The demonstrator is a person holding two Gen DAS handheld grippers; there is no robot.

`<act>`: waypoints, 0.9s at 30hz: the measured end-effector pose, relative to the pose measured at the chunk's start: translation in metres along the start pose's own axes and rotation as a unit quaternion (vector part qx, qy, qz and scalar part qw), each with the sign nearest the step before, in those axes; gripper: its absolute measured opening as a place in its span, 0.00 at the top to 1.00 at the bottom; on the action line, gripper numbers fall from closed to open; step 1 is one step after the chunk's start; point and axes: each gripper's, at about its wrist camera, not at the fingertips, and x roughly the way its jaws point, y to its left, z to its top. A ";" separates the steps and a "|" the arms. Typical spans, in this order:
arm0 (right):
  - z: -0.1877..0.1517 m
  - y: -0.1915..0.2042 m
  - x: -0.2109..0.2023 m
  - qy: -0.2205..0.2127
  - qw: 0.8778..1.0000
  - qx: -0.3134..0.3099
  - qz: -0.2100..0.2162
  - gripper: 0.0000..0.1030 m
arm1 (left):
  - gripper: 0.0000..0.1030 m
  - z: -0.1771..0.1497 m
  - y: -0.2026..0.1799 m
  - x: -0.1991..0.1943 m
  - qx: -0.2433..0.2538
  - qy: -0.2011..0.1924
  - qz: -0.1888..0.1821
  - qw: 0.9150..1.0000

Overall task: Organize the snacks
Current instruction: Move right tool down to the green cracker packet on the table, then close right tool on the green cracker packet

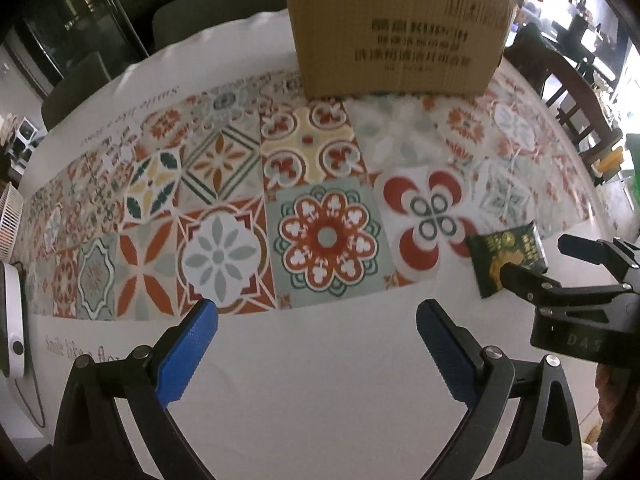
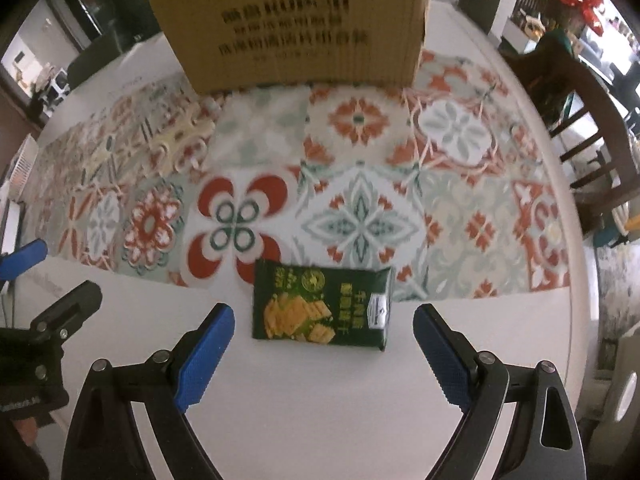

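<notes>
The bench (image 2: 320, 420), white along its near edge with a band of patterned tile print across the middle, fills both of my views, and the cardboard box (image 2: 296, 24) stands at the top centre of the right wrist view, on the far side of the tile band. I take that box to be where the snacks go, though from here I cannot see into it. Lower down, just below the centre of that same view, the green snack packet (image 2: 322, 306) lies flat on the bench at the near edge of the pattern. My right gripper (image 2: 324, 354) is over it with its fingers spread wide, one on each side of the packet and neither touching it. My left gripper (image 1: 318, 350) is also spread, with nothing but bare white bench between its fingers; the packet sits at the right edge of its view. So I judge I am at the pick-up step, with nothing in hand yet. The next move calls for lowering the right fingers around the packet, pinching it across its width without crushing it, then lifting it toward the box.
</notes>
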 end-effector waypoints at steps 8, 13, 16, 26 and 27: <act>0.001 0.002 0.024 0.020 1.000 0.010 -0.007 0.11 | 0.02 -0.006 0.003 0.019 -0.017 0.030 0.003 0.999; 0.006 0.010 0.034 0.019 0.999 -0.006 -0.027 0.11 | 0.02 -0.007 0.008 0.024 -0.027 0.033 0.010 0.999; 0.005 0.015 0.037 0.018 0.999 -0.020 -0.038 0.12 | 0.02 -0.005 0.009 0.027 -0.028 0.035 0.016 0.999; -0.004 0.021 0.028 -0.001 0.999 -0.022 -0.032 0.26 | 0.02 -0.003 0.002 0.031 -0.017 0.034 0.013 0.999; -0.003 0.019 0.028 -0.004 0.999 -0.022 -0.034 0.28 | 0.02 -0.002 0.002 0.030 -0.016 0.032 0.013 0.999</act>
